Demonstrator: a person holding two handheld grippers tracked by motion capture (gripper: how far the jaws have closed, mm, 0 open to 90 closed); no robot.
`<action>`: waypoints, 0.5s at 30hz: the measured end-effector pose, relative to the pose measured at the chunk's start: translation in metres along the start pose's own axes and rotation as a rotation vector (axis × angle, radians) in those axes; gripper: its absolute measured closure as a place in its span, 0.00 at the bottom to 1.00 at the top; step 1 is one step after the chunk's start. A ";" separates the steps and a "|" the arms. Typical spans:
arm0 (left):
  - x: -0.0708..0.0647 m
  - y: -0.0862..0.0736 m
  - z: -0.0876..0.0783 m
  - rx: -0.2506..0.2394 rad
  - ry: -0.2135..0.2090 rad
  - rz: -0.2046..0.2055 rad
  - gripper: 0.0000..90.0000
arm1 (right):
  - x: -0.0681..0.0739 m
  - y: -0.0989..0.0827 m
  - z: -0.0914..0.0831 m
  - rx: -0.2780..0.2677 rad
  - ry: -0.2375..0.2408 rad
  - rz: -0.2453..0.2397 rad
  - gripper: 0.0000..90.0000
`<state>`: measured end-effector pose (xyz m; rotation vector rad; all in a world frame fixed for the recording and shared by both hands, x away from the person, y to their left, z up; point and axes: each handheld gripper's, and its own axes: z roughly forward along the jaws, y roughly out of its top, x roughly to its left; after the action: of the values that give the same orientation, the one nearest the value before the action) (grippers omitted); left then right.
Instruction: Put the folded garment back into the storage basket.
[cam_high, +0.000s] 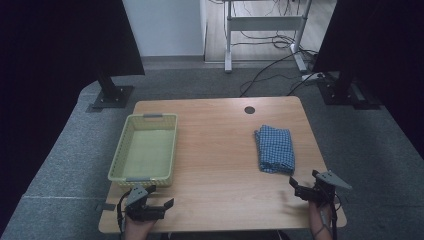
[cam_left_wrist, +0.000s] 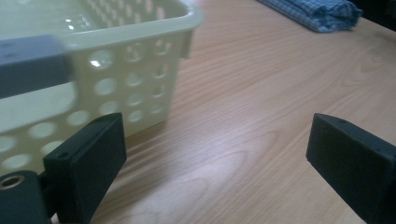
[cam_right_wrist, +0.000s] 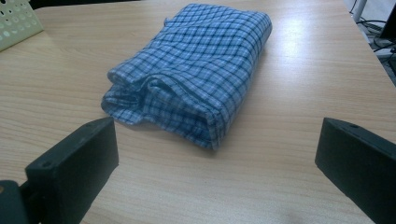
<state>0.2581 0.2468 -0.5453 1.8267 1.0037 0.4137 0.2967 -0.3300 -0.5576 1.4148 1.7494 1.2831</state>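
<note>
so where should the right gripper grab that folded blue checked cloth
Probably at the near end of the folded cloth, where the stacked layers show as a thick edge facing the right gripper. Come in low along the table from the person's side with the jaws, already open wide, spanning that end, so they pinch all the layers together and the fold does not fall open.

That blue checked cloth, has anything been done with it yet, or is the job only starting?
Only starting, it seems. The blue checked cloth already lies folded on the table, untouched. The right gripper sits just short of it, fingers wide apart, holding nothing. The left gripper waits open by the empty basket. Grasping the cloth, and likely moving it to the basket, remain.
</note>
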 end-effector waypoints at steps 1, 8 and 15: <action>-0.001 0.002 0.000 -0.004 -0.008 0.008 0.06 | 0.000 0.000 0.000 -0.001 0.000 0.001 0.00; -0.007 0.017 -0.001 -0.024 -0.026 -0.005 0.06 | 0.000 0.000 0.000 -0.001 -0.001 0.004 0.00; -0.014 0.030 0.006 -0.007 -0.059 -0.012 0.06 | -0.001 0.000 -0.001 -0.007 0.005 0.012 0.00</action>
<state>0.2673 0.2268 -0.5205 1.8159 0.9713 0.3534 0.2964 -0.3315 -0.5578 1.4214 1.7407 1.2991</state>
